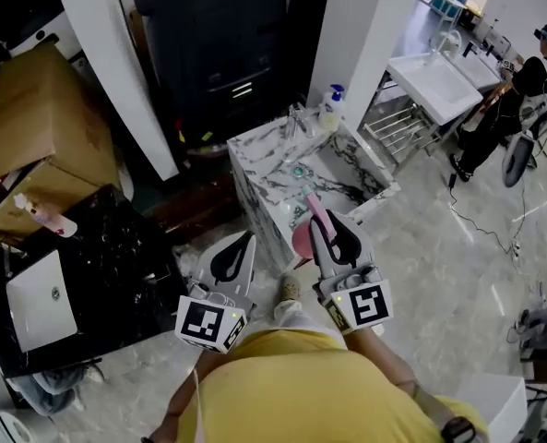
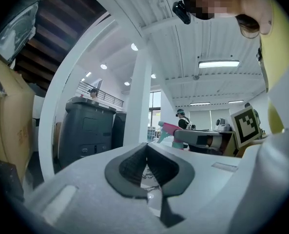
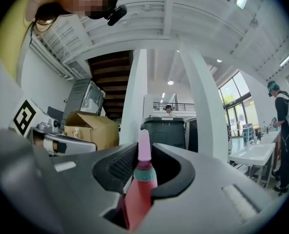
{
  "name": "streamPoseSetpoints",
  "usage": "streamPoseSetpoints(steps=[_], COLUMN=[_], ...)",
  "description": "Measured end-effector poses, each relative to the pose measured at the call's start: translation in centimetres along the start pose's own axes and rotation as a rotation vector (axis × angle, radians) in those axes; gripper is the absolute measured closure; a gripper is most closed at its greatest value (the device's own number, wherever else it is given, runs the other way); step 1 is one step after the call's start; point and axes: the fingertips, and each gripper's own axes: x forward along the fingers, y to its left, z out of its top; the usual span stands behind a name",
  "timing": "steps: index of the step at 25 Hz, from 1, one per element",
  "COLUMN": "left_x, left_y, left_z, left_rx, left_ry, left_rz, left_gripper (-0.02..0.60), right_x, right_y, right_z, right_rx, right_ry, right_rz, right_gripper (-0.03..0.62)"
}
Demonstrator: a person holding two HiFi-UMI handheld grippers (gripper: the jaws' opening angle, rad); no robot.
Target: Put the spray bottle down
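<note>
**A:** So, where is the spray bottle (image 3: pixel 140 182) right now?

**B:** It is off any surface, in the right gripper (image 1: pixel 333 229). The jaws stand narrow and clamp it just under the teal collar. The pink head pokes out past the fingertips and the pink body hangs back between the jaws.

**A:** And the left gripper (image 1: pixel 236 257)?

**B:** Its pads are pressed together with nothing between them. It is held beside the right one, not touching the bottle.

**A:** How do you expect the bottle to handle?

**B:** I'd say it is light, being thin plastic, though I cannot see how much liquid is in it. The wall is smooth and probably gives under pressure, so it could slide or twist in the pads. The collar is the stiffest part, so the present hold looks sensible. I would keep off the trigger.

**A:** Where could it go down?

**B:** The marble-patterned vanity (image 1: pixel 259 155) is straight ahead, with a pump bottle (image 1: pixel 330 109) at its far edge and bare top nearer. The base is narrow, so it likely needs to land flat before the jaws part, or it may topple.
</note>
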Motion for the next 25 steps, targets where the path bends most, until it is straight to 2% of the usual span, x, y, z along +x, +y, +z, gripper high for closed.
streamPoseSetpoints(steps=[4,13,18,25], left_x=[4.3,11.8,14.3,16.3], left_y=[1.7,4.3,4.7,6.9], left_z=[0.0,-0.6,-1.5,-2.8], left_rx=[-0.001,-0.013,-0.016,-0.005], left_ry=[-0.002,0.008,0.036,0.066], left_rz=[0.043,0.166,0.180,0.186], left_gripper=[0.581,0.581,0.581,0.581], right_x=[4.3,11.1,13.6,17.2], right_y=[-4.0,-9.3,-11.6,-12.2], right_z=[-0.7,-2.1,-4.2,-7.3], right_rx=[0.010,0.046,0.070,0.068], right_ry=[-0.009,0.004,0.010,0.036], right_rz=[0.042,0.168,0.198,0.216], right_gripper=[0.508,0.508,0.508,0.508])
